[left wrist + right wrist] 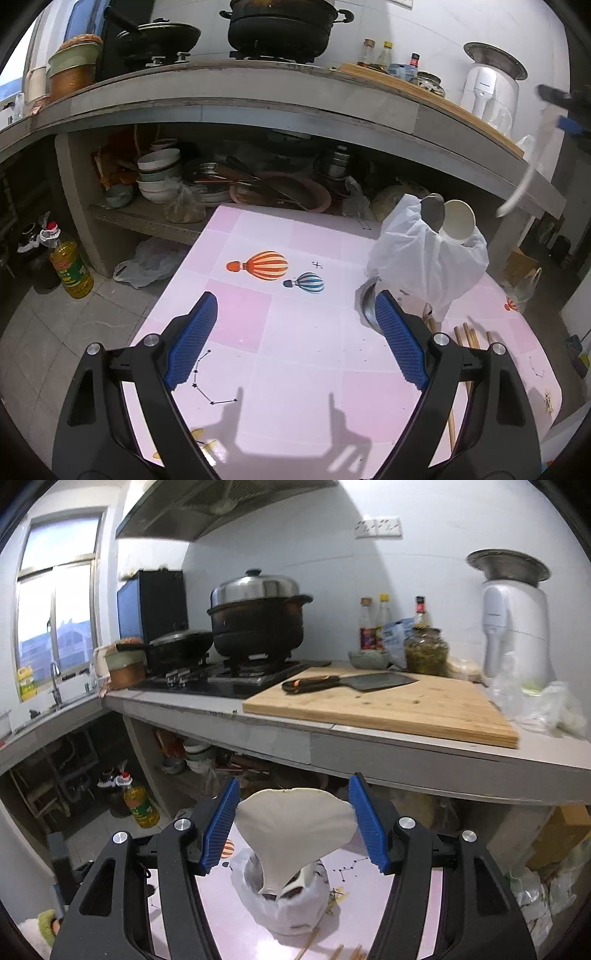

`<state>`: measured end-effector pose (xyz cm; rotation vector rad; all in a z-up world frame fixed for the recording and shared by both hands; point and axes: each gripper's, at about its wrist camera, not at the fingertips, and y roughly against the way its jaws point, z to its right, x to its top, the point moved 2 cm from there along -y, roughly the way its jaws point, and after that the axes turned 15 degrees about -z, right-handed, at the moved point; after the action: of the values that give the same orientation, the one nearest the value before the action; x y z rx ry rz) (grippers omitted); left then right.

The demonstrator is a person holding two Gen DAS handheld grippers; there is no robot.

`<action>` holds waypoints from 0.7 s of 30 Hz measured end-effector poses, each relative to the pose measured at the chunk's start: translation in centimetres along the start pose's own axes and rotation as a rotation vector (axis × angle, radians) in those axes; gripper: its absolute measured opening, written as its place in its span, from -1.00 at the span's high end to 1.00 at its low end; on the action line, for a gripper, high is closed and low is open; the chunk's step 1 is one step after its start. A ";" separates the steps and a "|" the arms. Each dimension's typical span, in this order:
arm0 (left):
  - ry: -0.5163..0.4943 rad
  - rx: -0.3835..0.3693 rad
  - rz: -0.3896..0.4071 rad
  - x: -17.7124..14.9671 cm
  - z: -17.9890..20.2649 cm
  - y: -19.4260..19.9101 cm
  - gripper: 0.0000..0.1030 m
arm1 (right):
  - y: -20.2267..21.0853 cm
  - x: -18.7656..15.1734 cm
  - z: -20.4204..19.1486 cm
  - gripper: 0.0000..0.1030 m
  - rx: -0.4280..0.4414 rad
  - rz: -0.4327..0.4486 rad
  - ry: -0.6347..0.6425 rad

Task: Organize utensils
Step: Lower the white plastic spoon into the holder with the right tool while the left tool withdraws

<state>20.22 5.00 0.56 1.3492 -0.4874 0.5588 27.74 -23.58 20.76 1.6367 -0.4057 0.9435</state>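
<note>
Pink balloon-print counter (pixel 303 332): serves as the sorting surface, set in front of the kitchen worktop; left half bare, utensils gathered at the right.

Bag-wrapped holder (pixel 428 258): stands upright at the counter's right side, evidently the collection point. Already loaded with a white ladle (pixel 458 221) and a metal spoon (pixel 432 210), bowls up, handles down inside.

Left gripper (pixel 295 325): hovers low over the bare counter, jaws spread wide, nothing between them. Judged to be kept clear of the holder to leave room for the other hand.

Right gripper (pixel 294 794): raised above the holder, jaws clenched on the broad end of a white utensil (pixel 295 823). Narrow end hangs down toward the holder mouth, seemingly lined up for insertion handle-first; not yet inside.

Metal ladle bowl (pixel 367 302): lies on the counter against the holder's base, partly hidden by the left gripper's right pad. Not yet sorted.

Chopsticks (pixel 467 336): loose on the counter just beside the holder, likewise awaiting collection.
</note>
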 end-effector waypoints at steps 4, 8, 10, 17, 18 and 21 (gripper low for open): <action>0.009 0.017 0.007 0.0 -0.5 0.5 -0.62 | -4.4 -0.2 -0.5 -0.16 -0.002 -0.066 0.018; 0.022 0.027 0.008 0.1 -1.1 0.7 -0.62 | -7.6 -1.2 -1.0 -0.16 -0.003 -0.115 0.042; 0.029 0.033 0.010 0.2 -1.3 0.8 -0.62 | -8.7 -1.7 -1.3 -0.16 -0.005 -0.130 0.060; 0.038 0.037 0.010 0.4 -1.7 0.8 -0.62 | -11.3 -3.7 -3.0 -0.16 -0.045 -0.176 0.157; 0.038 0.035 0.009 0.3 -1.7 0.8 -0.62 | -11.5 -3.9 -3.3 -0.16 -0.050 -0.179 0.169; 0.038 0.032 0.002 0.4 -1.8 0.6 -0.62 | -12.1 -4.6 -4.0 -0.16 -0.063 -0.193 0.211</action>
<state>20.15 6.85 0.98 1.3661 -0.4506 0.5957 31.88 -17.31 9.50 1.4729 -0.1291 0.9367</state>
